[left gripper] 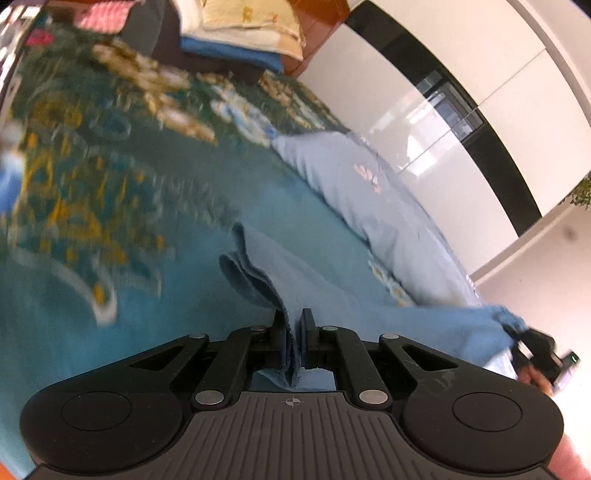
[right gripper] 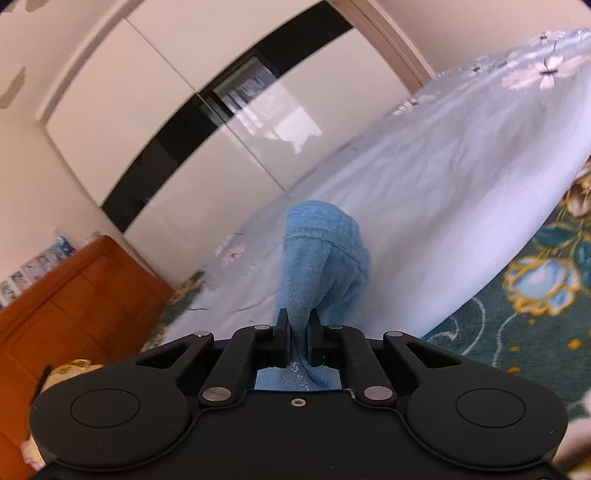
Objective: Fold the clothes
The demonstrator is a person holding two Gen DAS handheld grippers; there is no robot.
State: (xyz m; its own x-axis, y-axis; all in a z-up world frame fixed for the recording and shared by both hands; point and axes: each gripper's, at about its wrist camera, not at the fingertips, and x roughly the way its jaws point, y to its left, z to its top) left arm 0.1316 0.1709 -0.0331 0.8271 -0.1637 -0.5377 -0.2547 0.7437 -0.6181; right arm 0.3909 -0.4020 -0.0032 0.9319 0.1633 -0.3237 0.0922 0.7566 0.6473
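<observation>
Two grippers, both pinching the same blue garment above a bed. Left gripper points fwd and slightly down over the teal floral bedspread, its jaws pressed together on a folded hem of the cloth, which stands up betw. them in a narrow ridge. Right gripper is tilted, aimed toward the wardrobe, jaws likewise squeezed on a bunched wad of the blue fabric. In the left wrist view the right gripper shows at far right edge w/ part of a hand behind it; too small to read more.

Garment: light blue, fleecy knit, stitched seam visible in the right wrist view. It stretches from left gripper across to the right one, sagging a bit betw. them, lifted off the bedspread. In the right wrist view the bunch rises straight ahead of the jaws, drooping over at top.

A pale blue sheet w/ white flower print lies behind the garment. Folded items stacked at far end of bed, blurred. Orange-brown wooden furniture sits near the wardrobe.
</observation>
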